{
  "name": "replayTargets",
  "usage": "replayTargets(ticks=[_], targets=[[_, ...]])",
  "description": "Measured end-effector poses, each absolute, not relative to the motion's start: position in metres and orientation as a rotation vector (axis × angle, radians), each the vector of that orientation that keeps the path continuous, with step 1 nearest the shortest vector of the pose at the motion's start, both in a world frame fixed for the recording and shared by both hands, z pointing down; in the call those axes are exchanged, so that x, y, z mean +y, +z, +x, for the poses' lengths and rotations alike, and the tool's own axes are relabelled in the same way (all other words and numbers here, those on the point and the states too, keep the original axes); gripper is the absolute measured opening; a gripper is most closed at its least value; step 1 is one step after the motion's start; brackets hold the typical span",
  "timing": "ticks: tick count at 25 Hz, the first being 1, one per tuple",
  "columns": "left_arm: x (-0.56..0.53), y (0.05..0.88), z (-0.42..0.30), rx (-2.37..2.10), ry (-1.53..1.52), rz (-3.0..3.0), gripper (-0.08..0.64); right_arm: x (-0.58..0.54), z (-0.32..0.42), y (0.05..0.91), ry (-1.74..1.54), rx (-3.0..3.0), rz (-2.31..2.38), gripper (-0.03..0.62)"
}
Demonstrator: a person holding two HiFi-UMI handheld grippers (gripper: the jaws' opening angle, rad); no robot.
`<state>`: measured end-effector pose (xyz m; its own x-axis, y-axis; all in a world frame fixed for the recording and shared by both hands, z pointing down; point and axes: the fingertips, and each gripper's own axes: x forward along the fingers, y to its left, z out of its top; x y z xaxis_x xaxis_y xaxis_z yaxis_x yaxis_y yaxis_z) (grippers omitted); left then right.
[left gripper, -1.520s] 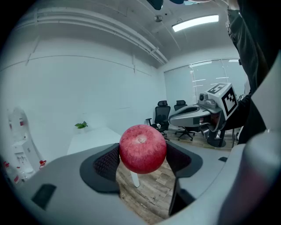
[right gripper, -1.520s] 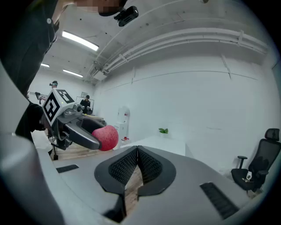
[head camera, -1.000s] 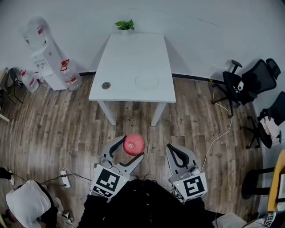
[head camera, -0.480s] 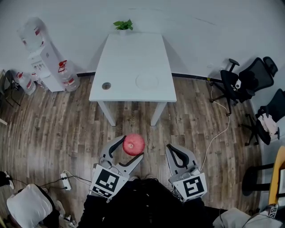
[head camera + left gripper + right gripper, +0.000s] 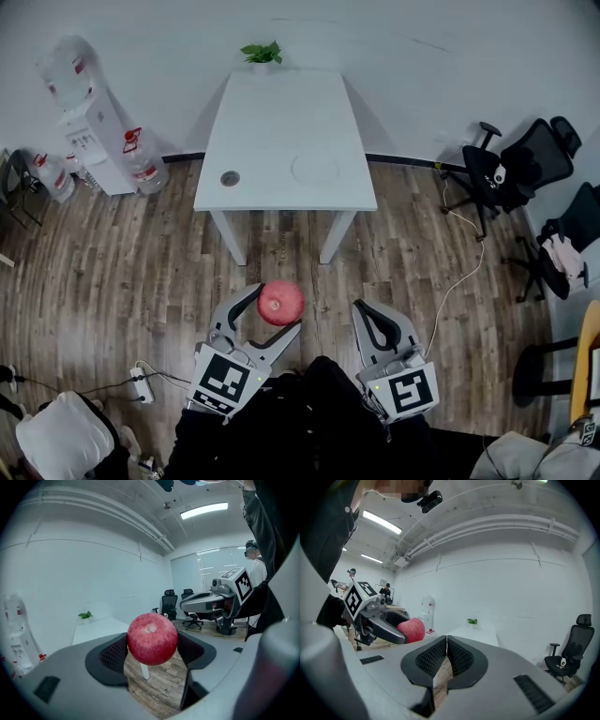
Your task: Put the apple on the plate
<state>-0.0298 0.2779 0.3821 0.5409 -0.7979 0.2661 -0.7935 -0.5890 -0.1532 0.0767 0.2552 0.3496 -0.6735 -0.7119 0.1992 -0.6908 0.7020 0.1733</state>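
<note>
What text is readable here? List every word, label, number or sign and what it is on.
No readable text anywhere.
Left marker cube, on the left gripper: black-and-white pattern, no letters.
Right marker cube, on the right gripper: likewise.
Water dispenser and water jug: red labels, too small to read.
Apple: no sticker visible.

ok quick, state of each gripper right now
Left gripper: shut on the apple.
Right gripper: shut, holding nothing.
</note>
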Motion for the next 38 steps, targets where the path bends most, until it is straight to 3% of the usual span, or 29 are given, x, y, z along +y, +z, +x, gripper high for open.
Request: replayTargets(ticks=[15,38], targets=[[0.246,0.373,-0.031,1.453,-0.432,-2.73,0.344,0.227,0.068,0.357,-0.125,-2.649,1.02,0.041],[0.086,0.371,-0.01,1.574,-0.471,-2.674,0.344,0.052,0.083,0.358,-0.12,-2.727,0.884,0.041]])
